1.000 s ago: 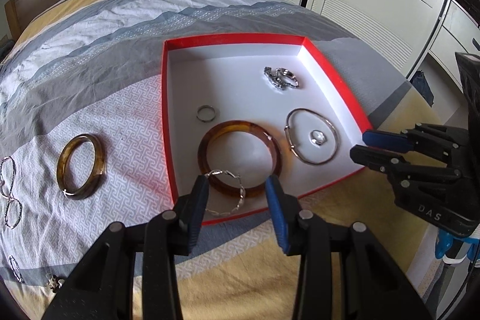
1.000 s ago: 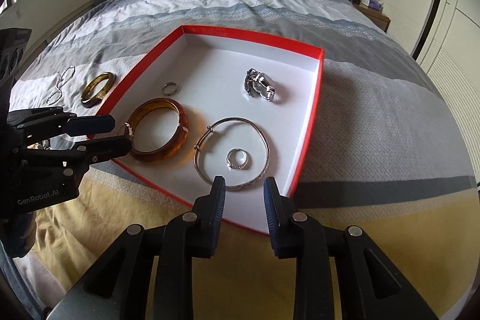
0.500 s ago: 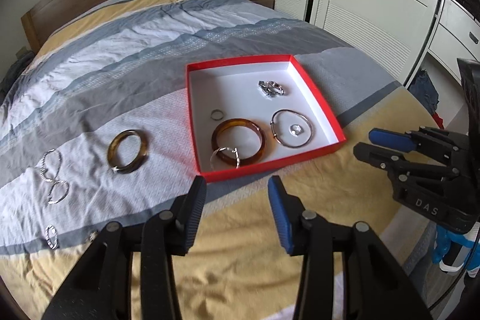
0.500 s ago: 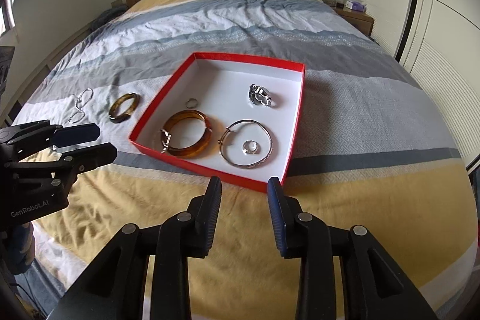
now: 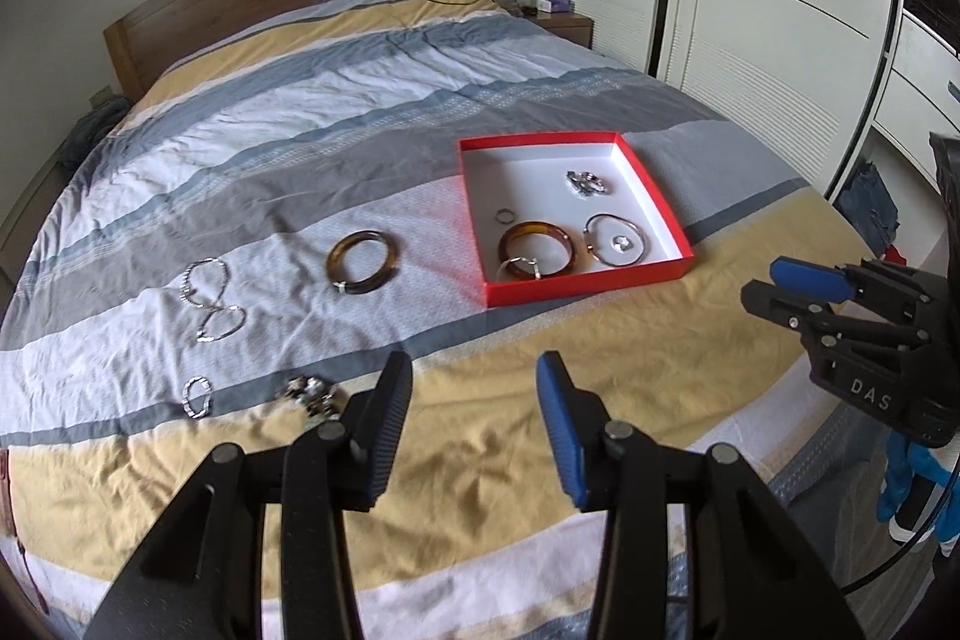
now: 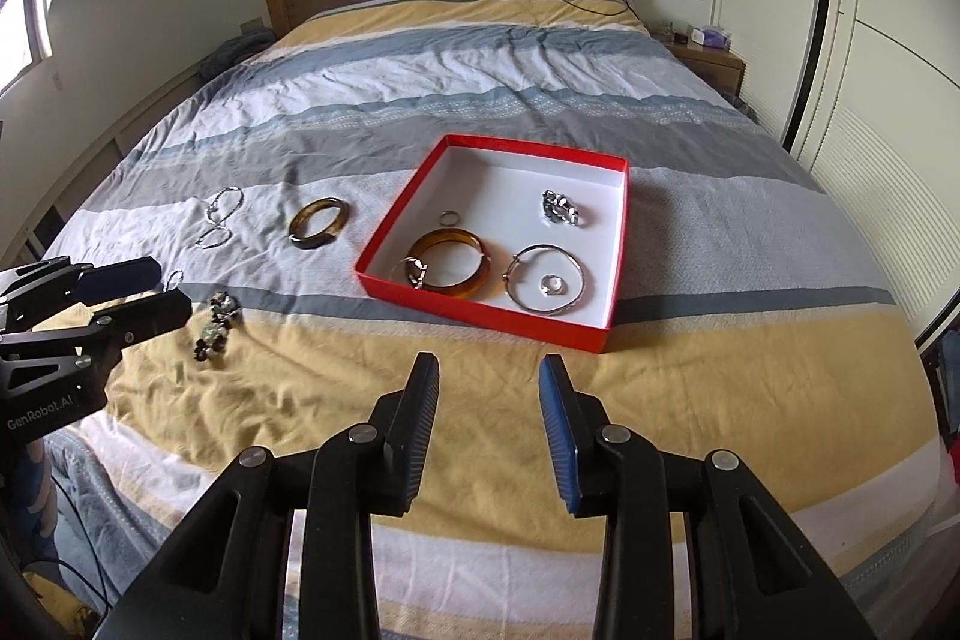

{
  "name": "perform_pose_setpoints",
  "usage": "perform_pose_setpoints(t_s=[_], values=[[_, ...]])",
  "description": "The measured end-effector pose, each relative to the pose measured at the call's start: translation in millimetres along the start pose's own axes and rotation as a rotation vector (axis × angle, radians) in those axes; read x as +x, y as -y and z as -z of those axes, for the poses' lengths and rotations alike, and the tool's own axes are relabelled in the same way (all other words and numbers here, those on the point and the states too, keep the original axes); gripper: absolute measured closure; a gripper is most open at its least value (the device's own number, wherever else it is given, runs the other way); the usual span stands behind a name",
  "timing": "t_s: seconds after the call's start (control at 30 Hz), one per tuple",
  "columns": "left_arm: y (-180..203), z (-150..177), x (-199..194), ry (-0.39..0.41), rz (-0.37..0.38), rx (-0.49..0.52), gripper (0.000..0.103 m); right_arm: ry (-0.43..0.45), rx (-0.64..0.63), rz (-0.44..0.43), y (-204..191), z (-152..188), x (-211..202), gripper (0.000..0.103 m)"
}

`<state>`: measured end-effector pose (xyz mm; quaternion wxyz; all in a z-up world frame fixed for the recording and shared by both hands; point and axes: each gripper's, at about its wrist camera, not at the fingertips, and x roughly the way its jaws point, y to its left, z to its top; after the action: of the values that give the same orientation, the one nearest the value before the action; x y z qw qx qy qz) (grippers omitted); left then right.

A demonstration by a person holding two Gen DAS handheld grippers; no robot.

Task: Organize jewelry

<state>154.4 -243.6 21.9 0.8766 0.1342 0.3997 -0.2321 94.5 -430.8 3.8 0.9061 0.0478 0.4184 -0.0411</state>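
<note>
The left claw (image 5: 474, 421) sits at the bottom of its frame, open wide and holding nothing. The right claw (image 6: 487, 421) is also open wide and empty. A shallow red cardboard box with a white inside (image 6: 612, 244) lies on the striped bed (image 6: 540, 58), near the middle of the frame. Inside it are a brown amber bangle (image 6: 451, 265) and a thin silver bangle (image 6: 549, 280). Another brown amber bracelet (image 5: 362, 261) lies on the bed, left of the box.
</note>
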Motion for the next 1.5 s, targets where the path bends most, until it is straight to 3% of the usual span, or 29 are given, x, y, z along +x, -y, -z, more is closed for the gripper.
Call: perform_pose_setpoints(t_s=[0.73,1.13,1.5], values=[[-43.5,55.8,-106.7,0.098,-0.09,-0.068,0.06,0.04,-0.081,-0.067,-79.2,25.0,-60.9,0.068],[-64.5,72.3,-129.2,0.125,-0.113,-0.115,0.058,0.053,-0.137,-0.091,-111.3,26.5,-73.5,0.067],[-92.7,84.7,-120.1,0.095,-0.129,-0.175,0.056,0.031,-0.189,-0.114,-137.4,24.7,-63.8,0.064]])
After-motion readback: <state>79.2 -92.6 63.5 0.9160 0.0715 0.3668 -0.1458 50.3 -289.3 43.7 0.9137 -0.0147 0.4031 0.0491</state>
